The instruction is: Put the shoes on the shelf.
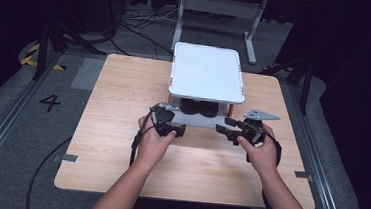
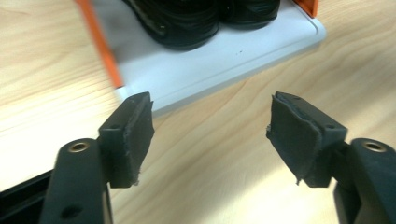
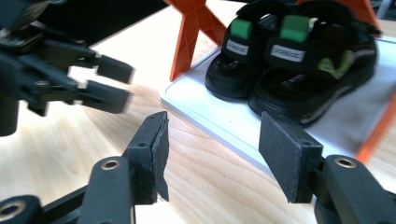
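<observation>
A pair of black sandals [image 1: 197,107] with green strap tabs stands on the lower white shelf [image 1: 200,120] of a small two-tier rack, under its white top shelf [image 1: 206,71]. My left gripper [image 1: 179,130] is held just in front of the rack's left corner, and my right gripper [image 1: 221,129] in front of its right corner. Both are open and empty, with jaws pointing inward. In the left gripper view the gripper [image 2: 212,116] hovers over wood beside the shelf edge [image 2: 196,70]. In the right gripper view the gripper [image 3: 212,135] faces the sandals [image 3: 289,60].
The rack rests on orange supports [image 3: 191,32] at the back middle of a light wooden table [image 1: 124,94]. The other gripper [image 3: 109,84] shows blurred at the left of the right gripper view. Cables and a metal stand [image 1: 216,9] lie on the floor beyond the table.
</observation>
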A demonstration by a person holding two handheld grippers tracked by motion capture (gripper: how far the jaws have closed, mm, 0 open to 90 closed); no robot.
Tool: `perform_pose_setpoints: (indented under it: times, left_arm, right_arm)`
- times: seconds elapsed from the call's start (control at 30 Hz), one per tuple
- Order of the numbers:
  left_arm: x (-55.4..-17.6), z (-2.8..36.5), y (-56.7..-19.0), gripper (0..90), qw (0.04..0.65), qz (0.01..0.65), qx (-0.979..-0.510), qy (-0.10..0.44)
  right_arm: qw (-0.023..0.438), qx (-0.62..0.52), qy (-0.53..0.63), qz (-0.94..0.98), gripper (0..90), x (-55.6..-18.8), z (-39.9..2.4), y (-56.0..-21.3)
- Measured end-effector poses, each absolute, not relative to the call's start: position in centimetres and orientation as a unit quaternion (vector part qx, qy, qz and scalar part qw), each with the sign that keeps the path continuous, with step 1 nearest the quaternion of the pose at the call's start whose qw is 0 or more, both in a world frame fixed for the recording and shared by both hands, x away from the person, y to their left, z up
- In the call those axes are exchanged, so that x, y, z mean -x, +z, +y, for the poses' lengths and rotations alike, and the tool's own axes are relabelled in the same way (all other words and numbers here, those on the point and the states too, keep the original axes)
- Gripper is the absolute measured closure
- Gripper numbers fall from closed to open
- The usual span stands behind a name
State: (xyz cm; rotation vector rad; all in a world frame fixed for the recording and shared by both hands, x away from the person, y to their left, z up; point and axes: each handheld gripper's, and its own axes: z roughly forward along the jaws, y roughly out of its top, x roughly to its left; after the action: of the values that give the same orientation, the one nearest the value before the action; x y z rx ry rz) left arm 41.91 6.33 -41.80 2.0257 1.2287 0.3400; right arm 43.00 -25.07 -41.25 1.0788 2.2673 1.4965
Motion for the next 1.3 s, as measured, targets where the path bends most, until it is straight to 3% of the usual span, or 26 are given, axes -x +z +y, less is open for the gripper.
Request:
perform_pose_setpoints:
  times: [0.03,0.07,0.1,0.2,0.23,0.27,0.33,0.37,0.43,0.53,0.63,0.77,1.03,1.3]
  left_arm:
    - [-41.5,6.8,-41.3,29.0,0.364,0.475,-0.790,0.133]
    - [-40.9,7.4,-40.8,28.2,0.364,0.469,-0.793,0.137]
    - [-40.5,7.8,-40.4,27.6,0.364,0.465,-0.795,0.140]
    - [-40.1,8.6,-39.8,26.1,0.363,0.458,-0.799,0.144]
    - [-40.0,9.4,-39.6,26.0,0.369,0.454,-0.801,0.128]
    - [-40.0,10.0,-39.6,26.6,0.374,0.459,-0.798,0.112]
    - [-39.9,10.7,-39.5,26.9,0.372,0.461,-0.799,0.103]
    - [-39.7,11.7,-39.3,26.5,0.367,0.460,-0.801,0.111]
    - [-39.5,12.5,-39.1,26.0,0.365,0.458,-0.802,0.118]
    - [-39.2,14.3,-38.7,22.2,0.357,0.449,-0.807,0.138]
    - [-39.1,15.7,-38.5,19.9,0.351,0.437,-0.812,0.164]
    - [-39.0,17.4,-39.0,17.2,0.318,0.414,-0.840,0.147]
    - [-38.8,20.7,-41.4,17.2,0.281,0.456,-0.832,0.145]
    - [-39.0,22.2,-42.5,17.2,0.217,0.477,-0.841,0.135]
  right_arm:
    - [0.110,-0.368,0.512,0.768,44.3,-42.8,-25.6,-40.9]
    - [0.116,-0.361,0.515,0.769,38.1,-42.8,-26.0,-40.4]
    - [0.142,-0.349,0.516,0.769,36.1,-42.7,-26.7,-39.9]
    - [0.152,-0.355,0.521,0.761,35.4,-42.3,-27.7,-38.9]
    - [0.162,-0.369,0.511,0.759,28.0,-42.0,-28.8,-38.1]
    - [0.166,-0.372,0.500,0.764,27.7,-41.8,-29.1,-37.9]
    - [0.165,-0.369,0.486,0.775,27.6,-41.7,-29.6,-37.7]
    - [0.139,-0.355,0.487,0.786,22.6,-41.6,-30.8,-37.7]
    - [0.132,-0.354,0.487,0.787,20.0,-41.5,-31.1,-37.7]
    - [0.160,-0.350,0.445,0.809,15.5,-41.0,-32.8,-37.8]
    - [0.182,-0.350,0.425,0.814,15.7,-40.6,-34.0,-38.0]
    - [0.188,-0.364,0.411,0.814,15.7,-40.3,-35.6,-38.7]
    - [0.195,-0.392,0.393,0.809,15.7,-40.4,-37.7,-40.4]
    - [0.211,-0.458,0.299,0.810,15.9,-41.4,-40.0,-43.2]
